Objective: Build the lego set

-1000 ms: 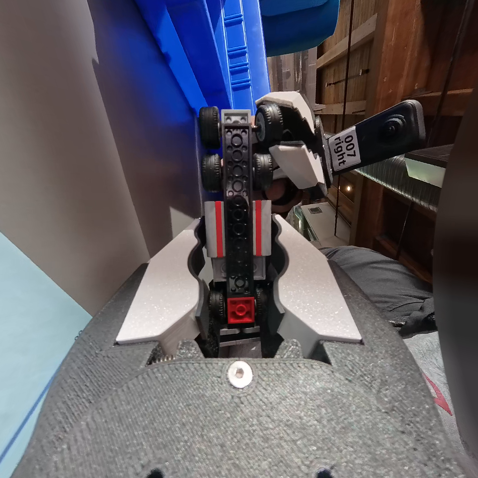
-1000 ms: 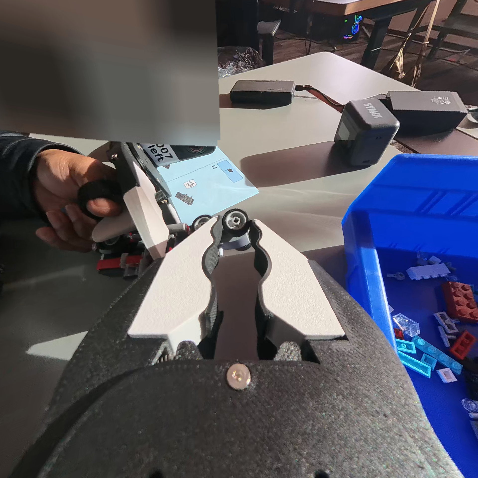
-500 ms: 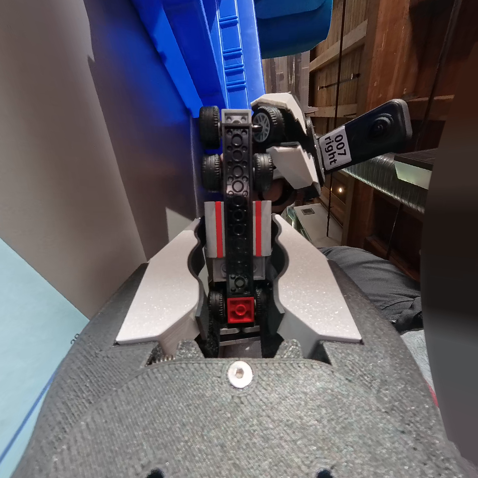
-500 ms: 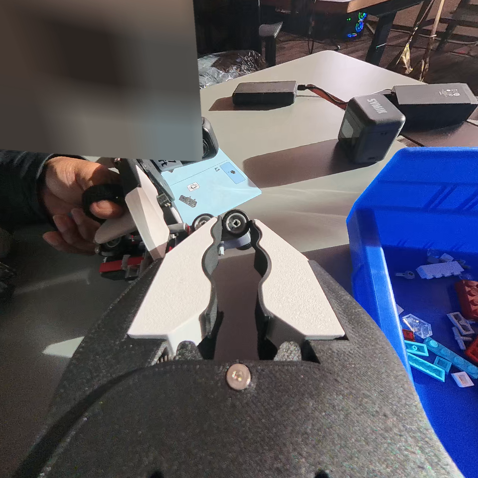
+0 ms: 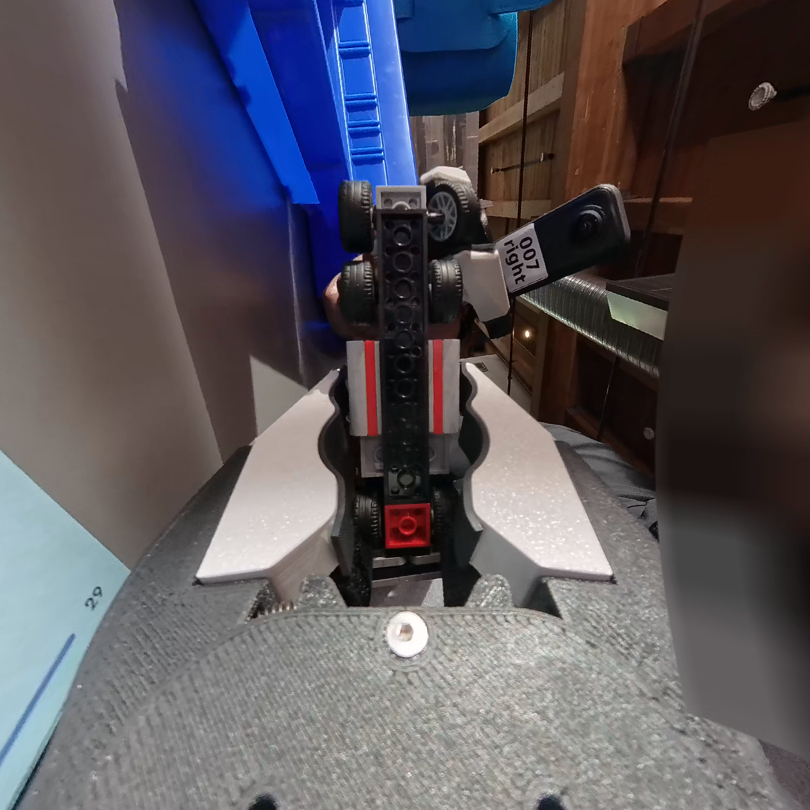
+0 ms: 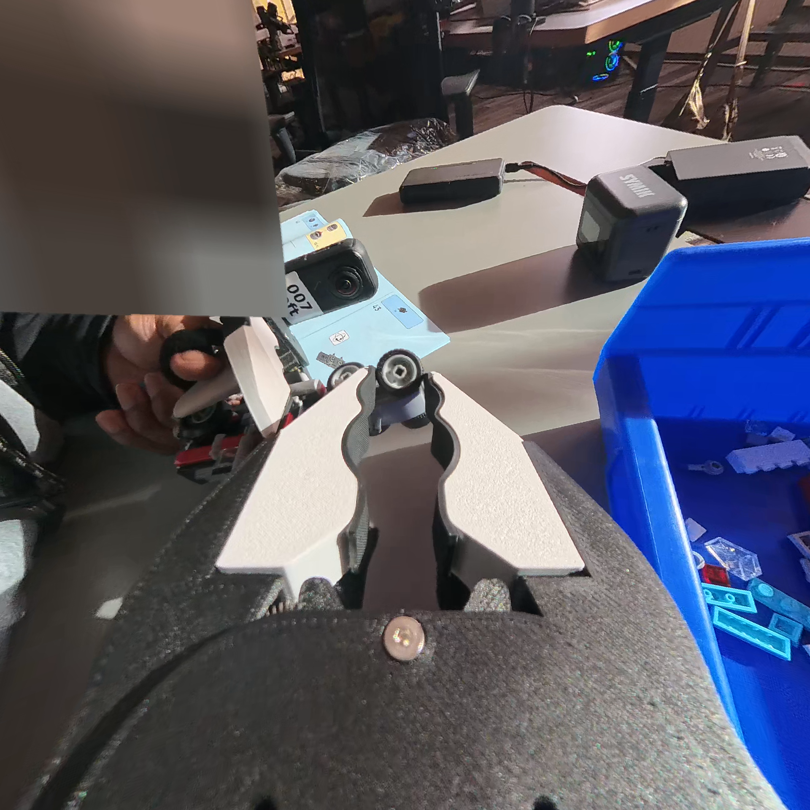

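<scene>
My left gripper (image 5: 403, 394) is clamped on the lego truck (image 5: 403, 350), underside toward my camera, its black base strip running away from me with 3 pairs of wheels. My right gripper (image 6: 396, 385) pinches a wheel (image 6: 398, 371) at its fingertips, pressed against the truck's far end beside another wheel (image 6: 344, 373). The blue bin (image 6: 631, 438) of loose bricks (image 6: 745, 613) sits to my right on the grey table (image 6: 504, 271).
</scene>
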`<state>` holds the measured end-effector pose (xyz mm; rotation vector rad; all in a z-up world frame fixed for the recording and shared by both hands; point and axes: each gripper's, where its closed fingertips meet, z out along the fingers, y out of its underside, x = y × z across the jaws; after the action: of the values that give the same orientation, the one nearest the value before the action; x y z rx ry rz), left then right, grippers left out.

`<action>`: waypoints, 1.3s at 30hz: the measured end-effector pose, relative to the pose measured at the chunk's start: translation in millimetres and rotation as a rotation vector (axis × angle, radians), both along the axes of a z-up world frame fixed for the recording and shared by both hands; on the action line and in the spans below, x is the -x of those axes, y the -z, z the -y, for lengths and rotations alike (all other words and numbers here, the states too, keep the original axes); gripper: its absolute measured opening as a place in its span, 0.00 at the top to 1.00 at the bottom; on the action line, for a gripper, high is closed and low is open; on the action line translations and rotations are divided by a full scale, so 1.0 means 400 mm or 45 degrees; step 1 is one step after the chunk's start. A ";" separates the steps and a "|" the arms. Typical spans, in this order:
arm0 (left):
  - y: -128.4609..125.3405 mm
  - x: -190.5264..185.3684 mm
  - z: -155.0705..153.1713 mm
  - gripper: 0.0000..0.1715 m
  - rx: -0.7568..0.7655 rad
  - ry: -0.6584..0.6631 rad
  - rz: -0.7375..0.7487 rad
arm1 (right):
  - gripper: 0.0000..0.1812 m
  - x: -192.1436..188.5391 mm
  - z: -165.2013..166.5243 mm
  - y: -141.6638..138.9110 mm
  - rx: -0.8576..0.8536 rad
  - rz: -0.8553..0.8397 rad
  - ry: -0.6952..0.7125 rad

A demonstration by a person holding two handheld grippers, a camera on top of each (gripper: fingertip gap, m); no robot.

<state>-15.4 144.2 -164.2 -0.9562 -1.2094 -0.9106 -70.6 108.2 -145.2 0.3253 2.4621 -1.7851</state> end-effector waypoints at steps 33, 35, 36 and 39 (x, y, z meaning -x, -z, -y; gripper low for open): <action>-0.028 -0.002 0.004 0.71 0.010 0.002 -0.116 | 0.59 0.006 -0.004 0.006 0.147 0.919 0.040; -0.028 -0.002 0.004 0.71 0.015 0.004 -0.124 | 0.59 -0.001 -0.002 0.005 0.153 0.949 0.016; -0.028 -0.003 0.004 0.71 0.019 0.005 -0.130 | 0.59 -0.005 0.000 0.002 0.166 0.977 0.003; -0.030 -0.005 0.002 0.71 0.027 0.012 -0.147 | 0.59 -0.012 0.002 -0.007 0.196 1.032 -0.027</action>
<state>-13.2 143.4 -152.3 -1.0184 -1.1195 -0.8396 -65.7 107.3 -142.5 0.8098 1.7408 -1.4171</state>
